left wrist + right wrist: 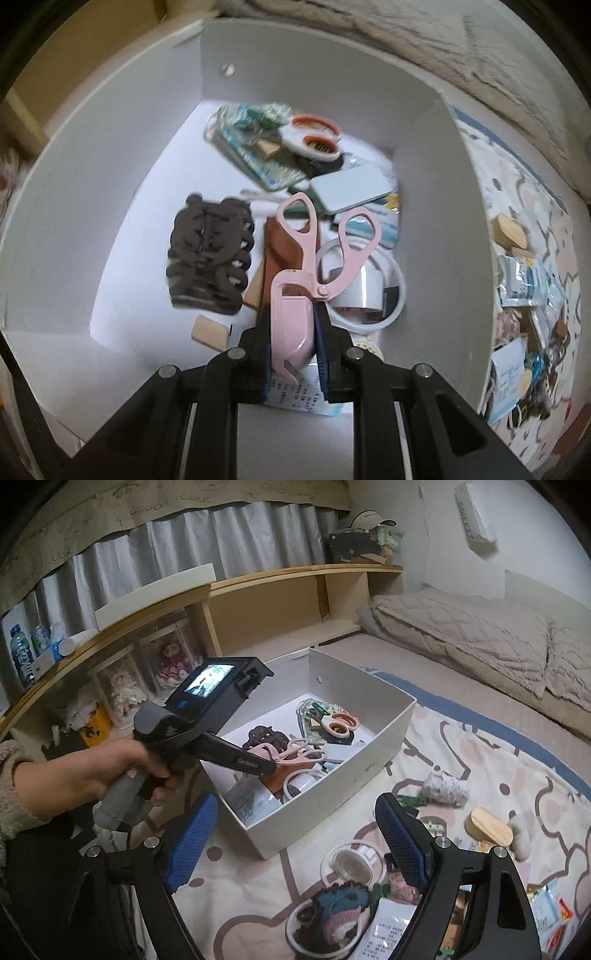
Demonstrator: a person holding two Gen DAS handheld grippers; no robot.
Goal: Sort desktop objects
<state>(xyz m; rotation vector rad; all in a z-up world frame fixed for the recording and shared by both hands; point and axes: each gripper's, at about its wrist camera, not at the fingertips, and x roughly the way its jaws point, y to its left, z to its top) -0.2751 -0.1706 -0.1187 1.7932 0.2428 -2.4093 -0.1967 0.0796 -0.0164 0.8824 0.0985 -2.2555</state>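
Two pairs of scissors showing inside the white box (373, 738): the white-and-orange scissors (314, 138) lying at the far end on a patterned packet (255, 147), the pink scissors (295, 280) being held over the middle. Crowding the box floor beneath: a dark brown hair claw (208, 258) to the left, a roll of white tape (364, 291) just right of the pink handles, a pale flat case (349, 186) beyond, a small wooden block (210, 332) near the front wall. Left tongs (293, 354) pointing steeply down into the box, clamped narrow on the sheathed blade end of the pink scissors, handles sticking out ahead, above the clutter. A hand (107, 771) gripping the handle of that tool. Right tongs (295, 834) standing wide and empty outside the box, over the patterned blanket (480, 746), with a clear round container (351, 864), a crocheted piece (336, 912) and a wooden oval (491, 827) scattered below and beside the fingers (400, 843).
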